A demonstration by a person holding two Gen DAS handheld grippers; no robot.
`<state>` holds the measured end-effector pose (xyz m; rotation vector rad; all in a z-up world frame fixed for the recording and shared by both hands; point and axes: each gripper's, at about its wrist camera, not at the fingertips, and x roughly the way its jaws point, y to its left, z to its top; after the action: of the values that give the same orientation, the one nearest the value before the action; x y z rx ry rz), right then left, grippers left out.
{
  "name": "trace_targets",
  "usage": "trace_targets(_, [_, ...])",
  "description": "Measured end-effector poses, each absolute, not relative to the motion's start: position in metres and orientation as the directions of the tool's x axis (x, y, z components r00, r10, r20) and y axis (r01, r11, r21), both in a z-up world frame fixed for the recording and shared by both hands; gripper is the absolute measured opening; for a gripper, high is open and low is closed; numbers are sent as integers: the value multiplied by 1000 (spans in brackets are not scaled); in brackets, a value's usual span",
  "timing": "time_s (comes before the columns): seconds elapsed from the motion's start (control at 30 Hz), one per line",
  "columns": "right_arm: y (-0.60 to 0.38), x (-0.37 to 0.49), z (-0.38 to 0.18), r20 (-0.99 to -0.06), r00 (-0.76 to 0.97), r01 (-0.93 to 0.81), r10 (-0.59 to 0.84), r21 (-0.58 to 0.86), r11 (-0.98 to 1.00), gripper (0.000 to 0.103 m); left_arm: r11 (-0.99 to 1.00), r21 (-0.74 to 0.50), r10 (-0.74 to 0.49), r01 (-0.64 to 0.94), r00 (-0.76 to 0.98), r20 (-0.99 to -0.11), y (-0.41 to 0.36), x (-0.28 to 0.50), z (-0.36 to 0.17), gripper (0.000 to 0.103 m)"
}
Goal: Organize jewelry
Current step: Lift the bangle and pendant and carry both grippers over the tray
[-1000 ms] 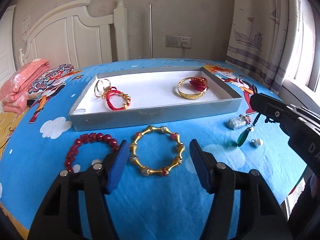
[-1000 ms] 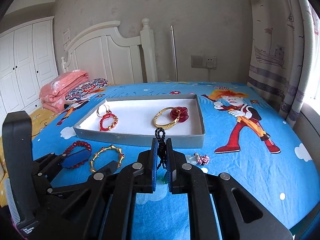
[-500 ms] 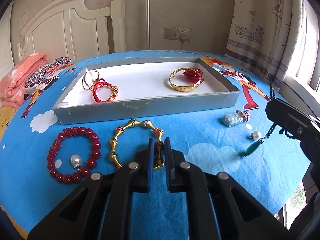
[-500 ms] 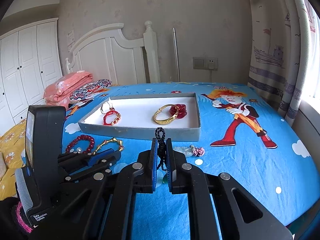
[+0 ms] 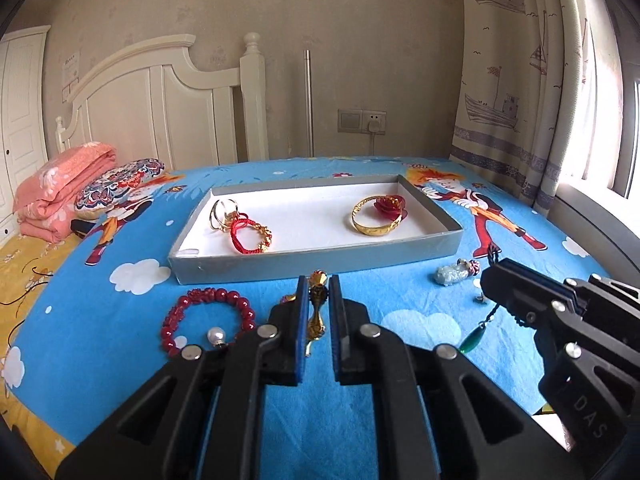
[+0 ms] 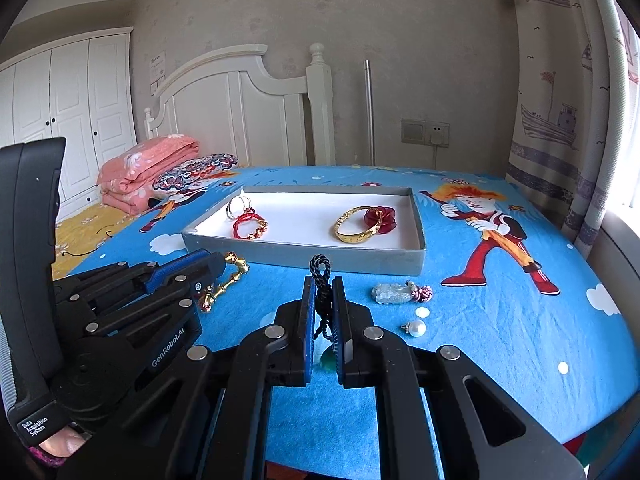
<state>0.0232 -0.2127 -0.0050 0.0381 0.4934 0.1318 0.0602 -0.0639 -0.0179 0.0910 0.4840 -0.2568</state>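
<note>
Both grippers are above the blue bedsheet (image 5: pixel 400 420), in front of the gray tray (image 5: pixel 320 258). Left gripper (image 5: pixel 318 312) clamps the gold bracelet (image 5: pixel 316 308) between its 2 fingers and lifts it off the sheet. Right gripper (image 6: pixel 323 320), beside it on the right, is closed on a black cord (image 6: pixel 321 280); a green pendant (image 5: pixel 472 340) hangs under it. A red bead bracelet (image 5: pixel 208 314) lies on the sheet at the left.
</note>
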Motion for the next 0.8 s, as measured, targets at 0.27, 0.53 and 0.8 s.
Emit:
trace_targets(0.27, [-204, 13, 4, -451, 884, -118, 126, 45, 992, 9, 971, 11, -211, 239, 874, -438, -50, 37, -3, 9])
trace_targets(0.53, [-192, 8, 10, -443, 889, -120, 115, 16, 993, 9, 980, 3, -181, 200, 894, -411, -34, 21, 3, 9])
trace_targets(0.8, [-184, 5, 13, -441, 890, -130, 114, -5, 992, 9, 981, 2, -176, 192, 904, -388, -25, 7, 9, 9])
